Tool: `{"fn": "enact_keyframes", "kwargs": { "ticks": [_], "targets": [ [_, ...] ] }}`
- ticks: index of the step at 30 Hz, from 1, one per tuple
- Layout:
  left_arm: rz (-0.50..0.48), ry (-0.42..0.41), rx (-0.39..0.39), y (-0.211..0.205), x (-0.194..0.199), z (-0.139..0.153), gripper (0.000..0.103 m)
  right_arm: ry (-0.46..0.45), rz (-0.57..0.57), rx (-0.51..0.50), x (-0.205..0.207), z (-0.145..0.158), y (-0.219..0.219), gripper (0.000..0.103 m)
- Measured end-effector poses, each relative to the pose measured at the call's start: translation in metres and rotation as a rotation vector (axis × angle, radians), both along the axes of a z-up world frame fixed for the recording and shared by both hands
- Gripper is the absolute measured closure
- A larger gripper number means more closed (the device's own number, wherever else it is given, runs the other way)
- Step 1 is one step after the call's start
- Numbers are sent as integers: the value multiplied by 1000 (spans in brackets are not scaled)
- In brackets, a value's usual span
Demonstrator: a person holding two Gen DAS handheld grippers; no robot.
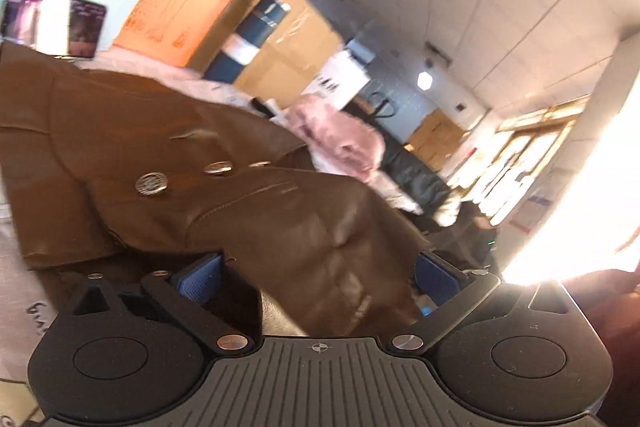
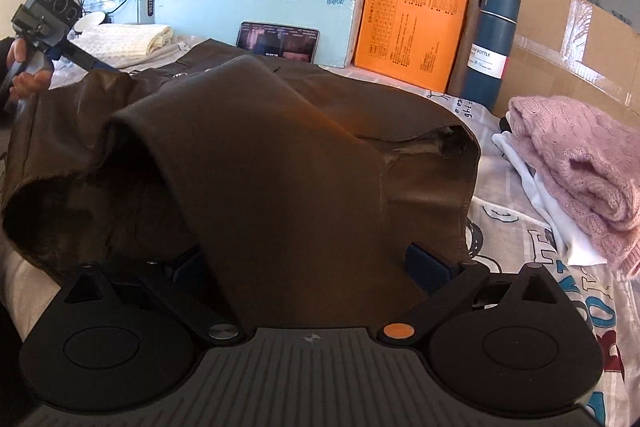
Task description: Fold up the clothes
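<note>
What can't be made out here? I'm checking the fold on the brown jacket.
- Brown jacket: its near edge is hidden behind the right gripper body, right wrist view.
- Phone: lower part hidden by the jacket; screen too small to read.
- Left wrist view: motion blur; background boxes smeared, right side washed out by glare.

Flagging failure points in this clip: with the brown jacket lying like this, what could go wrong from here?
1. Both tools, left tool and right tool, stand open around the brown jacket; the stiff, bulging sleeve may spring back.
2. A wide sweep could hit the blue bottle or the pink sweater.
</note>
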State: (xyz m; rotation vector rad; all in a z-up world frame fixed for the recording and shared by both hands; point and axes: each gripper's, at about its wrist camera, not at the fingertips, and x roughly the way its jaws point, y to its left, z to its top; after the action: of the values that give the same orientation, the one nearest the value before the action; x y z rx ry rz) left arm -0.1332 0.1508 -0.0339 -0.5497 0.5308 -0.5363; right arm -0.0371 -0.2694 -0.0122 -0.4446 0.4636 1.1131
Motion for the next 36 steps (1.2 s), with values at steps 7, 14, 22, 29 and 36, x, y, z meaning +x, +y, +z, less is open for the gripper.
{"fn": "enact_keyframes", "kwargs": {
  "ticks": [7,14,22,29,36],
  "targets": [
    [-15,26,0,0,-1,-5,2,-17,-95,16,3,0,-14,2],
    [-99,-128,-105,-21,-42,10,3,-25,-183,30,0,3,-27,2],
    [-73,-153,-88,-46,-92,13,4,-58,-261,14,-11,6,-45,2],
    [61,-11,30,-47,-113,-4,4,-48,-233,-27,-36,4,-76,2],
    [213,17,-61,-8,-75,-4,3,-6,-129,250,-51,28,-100,2]
  ]
}}
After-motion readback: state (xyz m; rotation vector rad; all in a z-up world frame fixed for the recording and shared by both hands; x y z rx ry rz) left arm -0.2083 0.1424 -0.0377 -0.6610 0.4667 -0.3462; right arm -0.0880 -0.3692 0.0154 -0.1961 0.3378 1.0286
